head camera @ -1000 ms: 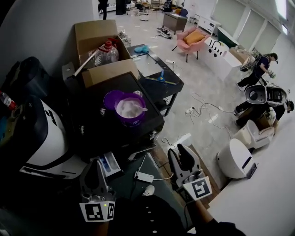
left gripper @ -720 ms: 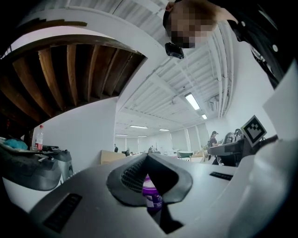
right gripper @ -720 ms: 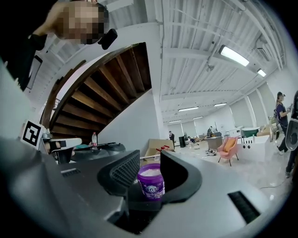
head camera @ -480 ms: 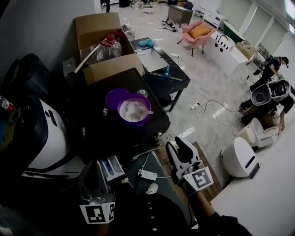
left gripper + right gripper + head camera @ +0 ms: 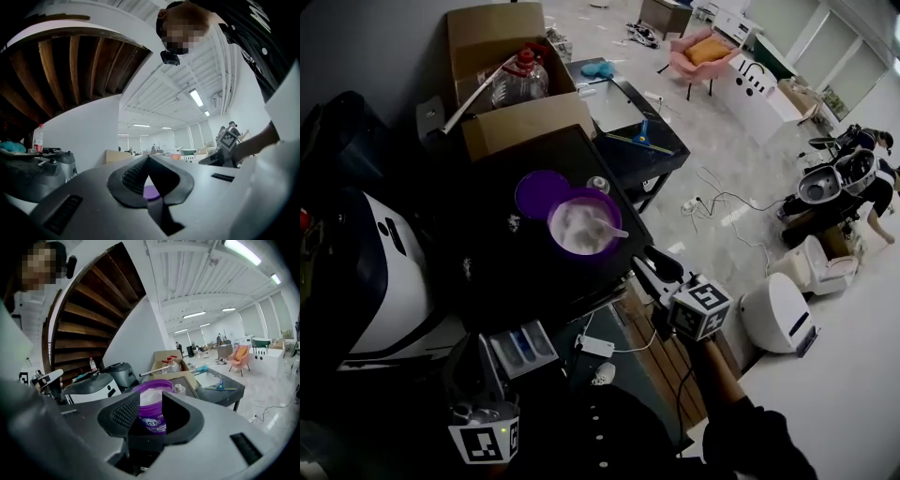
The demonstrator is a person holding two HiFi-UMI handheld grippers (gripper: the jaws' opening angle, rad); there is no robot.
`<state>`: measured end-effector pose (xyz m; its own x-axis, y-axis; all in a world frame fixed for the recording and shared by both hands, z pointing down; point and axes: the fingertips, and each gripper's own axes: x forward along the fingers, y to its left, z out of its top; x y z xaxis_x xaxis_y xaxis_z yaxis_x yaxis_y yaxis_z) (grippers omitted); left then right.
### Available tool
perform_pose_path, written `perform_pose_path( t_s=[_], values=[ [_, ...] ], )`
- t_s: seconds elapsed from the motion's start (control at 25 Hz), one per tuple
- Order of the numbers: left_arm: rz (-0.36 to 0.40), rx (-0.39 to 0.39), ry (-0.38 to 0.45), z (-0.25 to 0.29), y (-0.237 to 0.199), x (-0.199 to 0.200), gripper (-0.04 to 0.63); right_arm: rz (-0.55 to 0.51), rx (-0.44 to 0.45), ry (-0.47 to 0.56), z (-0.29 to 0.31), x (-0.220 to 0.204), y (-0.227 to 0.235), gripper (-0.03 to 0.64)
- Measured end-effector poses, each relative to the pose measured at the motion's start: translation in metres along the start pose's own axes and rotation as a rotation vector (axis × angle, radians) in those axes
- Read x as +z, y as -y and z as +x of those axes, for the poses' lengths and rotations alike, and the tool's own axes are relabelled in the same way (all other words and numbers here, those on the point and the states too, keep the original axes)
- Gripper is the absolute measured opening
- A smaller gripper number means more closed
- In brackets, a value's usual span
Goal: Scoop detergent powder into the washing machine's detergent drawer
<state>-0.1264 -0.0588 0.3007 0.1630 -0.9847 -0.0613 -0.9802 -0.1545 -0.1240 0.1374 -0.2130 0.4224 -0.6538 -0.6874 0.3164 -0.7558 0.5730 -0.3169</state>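
1. Big open room with a pale floor; black table (image 5: pixel 502 272) stands beside a white washer (image 5: pixel 389 281).
2. Purple tub (image 5: pixel 584 246) sits on the table, uncovered and full of white powder. Scoop (image 5: pixel 609 228) lies in the powder, handle toward the tub's right rim.
3. Lid (image 5: pixel 534 192) lies flat on the table, up against the tub's far-left side.
4. Drawer (image 5: pixel 523 345) is pulled out of the washer, blue compartments showing.
5. Left gripper (image 5: pixel 480 354) is low, just beside the drawer. Jaw tips meet; nothing held.
6. Right gripper (image 5: pixel 654 264) is at the table's near edge, aimed at the tub. Jaws stand apart and have just been opening. The tub shows framed between them farther on, clear of the pads.
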Motion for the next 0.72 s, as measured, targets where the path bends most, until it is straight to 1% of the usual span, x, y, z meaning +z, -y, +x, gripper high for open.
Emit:
perform_pose_path(
  t_s=[0.24, 0.4, 0.52, 0.64, 0.68, 0.72],
  values=[
    [-0.01, -0.018, -0.062, 0.007, -0.01, -0.023, 0.005, 0.141, 0.054, -0.122, 0.038, -0.012, 0.024, 0.144],
    [-0.021, -0.025, -0.096, 0.012, -0.013, -0.037, 0.005, 0.239, 0.119, -0.189, 0.057, -0.021, 0.028, 0.144],
    [-0.036, -0.025, -0.118, 0.016, -0.014, -0.047, 0.005, 0.264, 0.149, -0.216, 0.065, -0.024, 0.029, 0.144],
    [-0.046, -0.025, -0.134, 0.021, -0.015, -0.054, 0.005, 0.269, 0.159, -0.233, 0.068, -0.022, 0.029, 0.143],
    [-0.049, -0.024, -0.14, 0.022, -0.016, -0.056, 0.005, 0.269, 0.16, -0.236, 0.069, -0.022, 0.029, 0.119],
    [-0.052, -0.022, -0.144, 0.024, -0.017, -0.058, 0.005, 0.271, 0.16, -0.236, 0.069, -0.021, 0.029, 0.049]
  ],
)
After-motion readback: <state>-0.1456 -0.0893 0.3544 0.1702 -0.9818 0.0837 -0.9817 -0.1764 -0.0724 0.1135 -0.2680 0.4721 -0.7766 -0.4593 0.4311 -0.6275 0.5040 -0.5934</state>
